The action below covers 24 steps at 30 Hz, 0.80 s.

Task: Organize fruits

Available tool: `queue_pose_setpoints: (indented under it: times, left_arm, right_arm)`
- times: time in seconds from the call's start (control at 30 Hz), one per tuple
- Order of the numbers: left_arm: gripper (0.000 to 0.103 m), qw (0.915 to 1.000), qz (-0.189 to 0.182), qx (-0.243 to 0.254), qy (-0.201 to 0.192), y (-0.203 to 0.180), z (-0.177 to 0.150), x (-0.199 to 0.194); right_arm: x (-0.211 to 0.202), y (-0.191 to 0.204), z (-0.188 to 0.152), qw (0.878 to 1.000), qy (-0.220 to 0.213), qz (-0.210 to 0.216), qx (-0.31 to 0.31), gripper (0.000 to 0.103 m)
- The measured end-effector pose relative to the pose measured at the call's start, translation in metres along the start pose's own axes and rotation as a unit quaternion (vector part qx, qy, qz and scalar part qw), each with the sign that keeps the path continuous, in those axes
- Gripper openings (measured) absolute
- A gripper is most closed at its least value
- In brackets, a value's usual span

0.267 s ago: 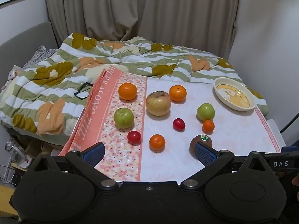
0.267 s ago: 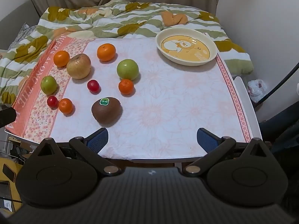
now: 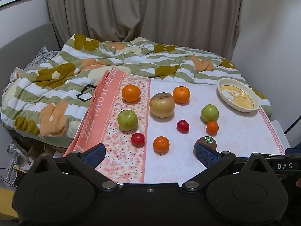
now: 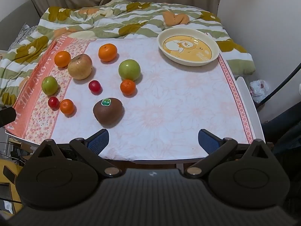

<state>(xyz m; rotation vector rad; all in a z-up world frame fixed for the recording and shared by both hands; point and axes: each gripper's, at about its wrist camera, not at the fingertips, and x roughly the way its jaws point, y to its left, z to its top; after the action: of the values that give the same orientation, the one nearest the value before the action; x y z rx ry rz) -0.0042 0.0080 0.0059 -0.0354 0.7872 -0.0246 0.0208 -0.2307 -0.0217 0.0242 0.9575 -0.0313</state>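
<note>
The bowl (image 4: 188, 61) at the table's far right corner is empty; the left gripper (image 3: 149, 153) and the right gripper (image 4: 153, 141) are both wide open and hold nothing.

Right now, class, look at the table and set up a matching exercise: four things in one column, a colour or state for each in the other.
Things:
1. kiwi
2. dish
3. biggest apple
4. right hand-held gripper

Descriptions:
A. empty, cream rim
B. open, holding nothing
C. brown, with a green sticker
D. yellowish, beside an orange

Pairs: 1-C, 2-A, 3-D, 4-B
</note>
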Motion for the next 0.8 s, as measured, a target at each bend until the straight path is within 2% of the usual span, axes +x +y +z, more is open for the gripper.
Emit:
queue_pose_setpoints:
  times: [0.8]
  left_arm:
    - [0.103,0.9997,0.02,0.012,0.005,-0.002,0.006,0.013]
  right_arm:
    - [0.006,-0.001,0.005,1.0,0.004,0.004,-0.001,0.103]
